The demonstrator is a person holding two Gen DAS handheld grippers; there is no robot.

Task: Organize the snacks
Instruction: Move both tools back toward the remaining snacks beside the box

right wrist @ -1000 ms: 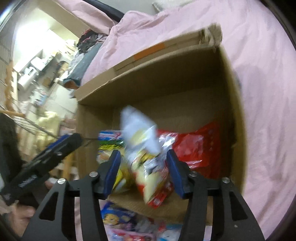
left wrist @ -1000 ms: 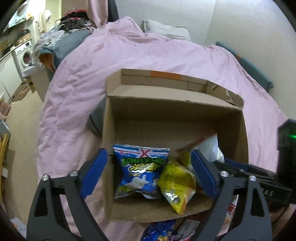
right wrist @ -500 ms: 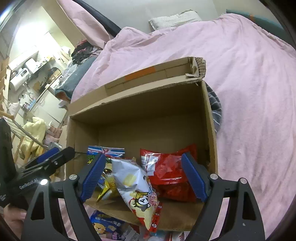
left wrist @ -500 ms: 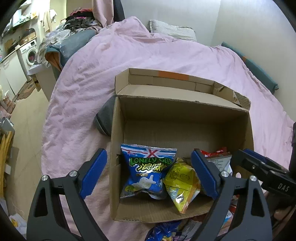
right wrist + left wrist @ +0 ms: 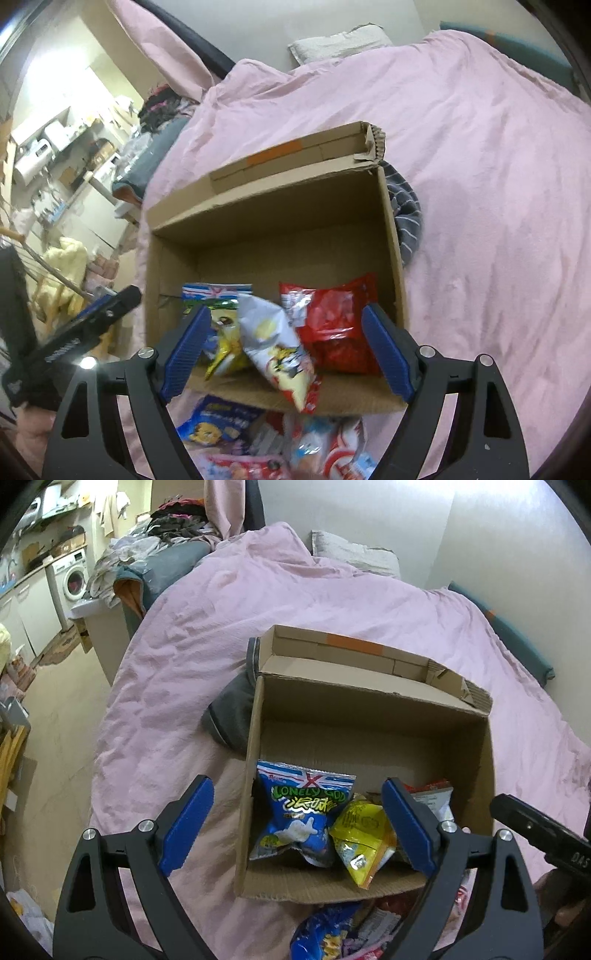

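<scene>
We are backing off: right gripper (image 5: 284,354) jaws now apart, white bag (image 5: 277,350) dropped in the box (image 5: 391,236); left gripper (image 5: 295,827) jaws gaping, empty.

The box (image 5: 369,716) ahead of the left gripper (image 5: 295,827) was matt, rough cardboard; the snack bags (image 5: 332,321) glossy, crinkled plastic; the bedspread (image 5: 332,602) soft cloth.
</scene>
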